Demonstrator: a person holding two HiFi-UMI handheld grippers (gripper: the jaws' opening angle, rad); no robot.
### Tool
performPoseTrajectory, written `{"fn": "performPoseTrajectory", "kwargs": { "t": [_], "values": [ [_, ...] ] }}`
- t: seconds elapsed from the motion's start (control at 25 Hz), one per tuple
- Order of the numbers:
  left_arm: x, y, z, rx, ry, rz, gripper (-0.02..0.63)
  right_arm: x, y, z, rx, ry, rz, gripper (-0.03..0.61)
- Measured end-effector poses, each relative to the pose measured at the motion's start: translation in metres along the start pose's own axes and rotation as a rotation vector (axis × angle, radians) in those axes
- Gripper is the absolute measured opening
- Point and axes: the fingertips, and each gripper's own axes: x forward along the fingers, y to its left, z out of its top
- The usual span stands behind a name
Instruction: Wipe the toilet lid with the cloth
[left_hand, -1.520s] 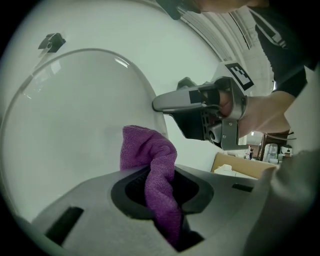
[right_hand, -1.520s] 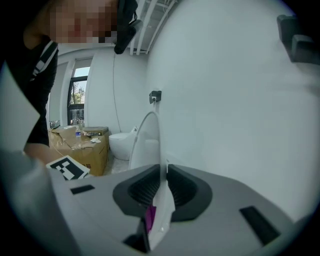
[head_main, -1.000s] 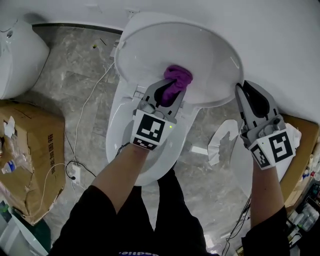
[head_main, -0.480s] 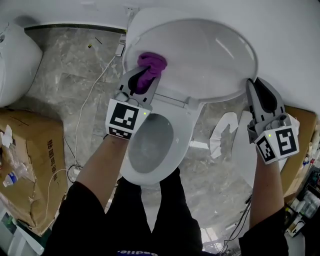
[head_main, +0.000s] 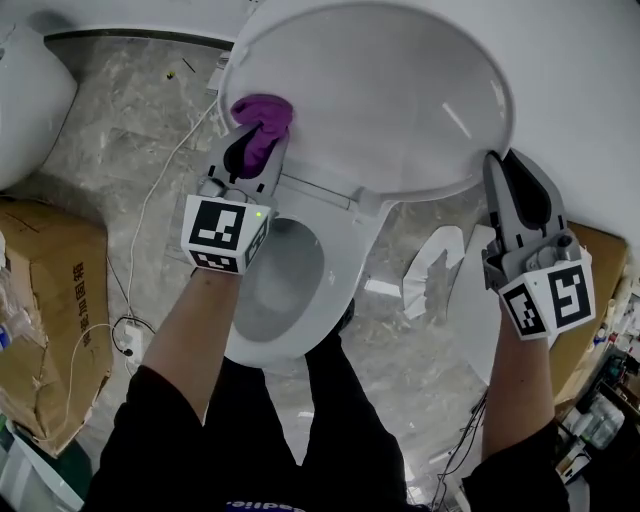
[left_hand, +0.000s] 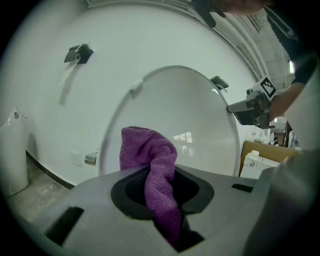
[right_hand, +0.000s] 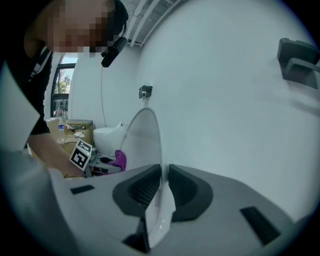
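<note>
Well to the left of the toilet lid (head_main: 400, 90), a cardboard box (head_main: 45, 290) sits on the grey floor (head_main: 120, 160). Closer to the lid, a thin white cable (head_main: 150, 215) trails over that floor.

Your left claw (head_main: 258, 145) is at the lid's lower left. Its jaws are closed on the purple cloth (head_main: 262, 112), pinching it in the middle so that a tail hangs down between them. The cloth's bunched top sticks out past the jaws and lies against the lid's inner face, close to its left rim. In the left gripper view the cloth rises in front of the raised lid, with one fold drooping into the claw.

Just below the lid, the open toilet bowl (head_main: 285, 280) lies between your arms.

At the lid's right rim, your right claw (head_main: 505, 175) has its jaws nearly together. They clamp the lid's thin white edge, which runs straight down between them in the right gripper view.
</note>
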Motion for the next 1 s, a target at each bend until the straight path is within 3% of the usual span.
{"fn": "performPoseTrajectory", "kwargs": {
  "t": [0.16,0.44,0.76,1.0],
  "values": [
    [0.014,-0.031,-0.005,-0.044,-0.033,0.034,0.087,0.001,0.000,-0.001,-0.002,-0.023,0.047,0.032],
    [0.042,-0.123,-0.014,-0.088,-0.052,-0.020,0.087,0.000,0.001,-0.001,-0.009,-0.063,0.131,0.032],
    [0.065,-0.228,-0.030,-0.064,-0.017,-0.209,0.087,0.000,0.001,-0.002,-0.020,-0.078,0.174,0.032],
    [0.067,-0.245,-0.046,-0.012,0.009,-0.295,0.087,-0.001,-0.001,-0.003,-0.013,-0.065,0.153,0.032]
  ]
}}
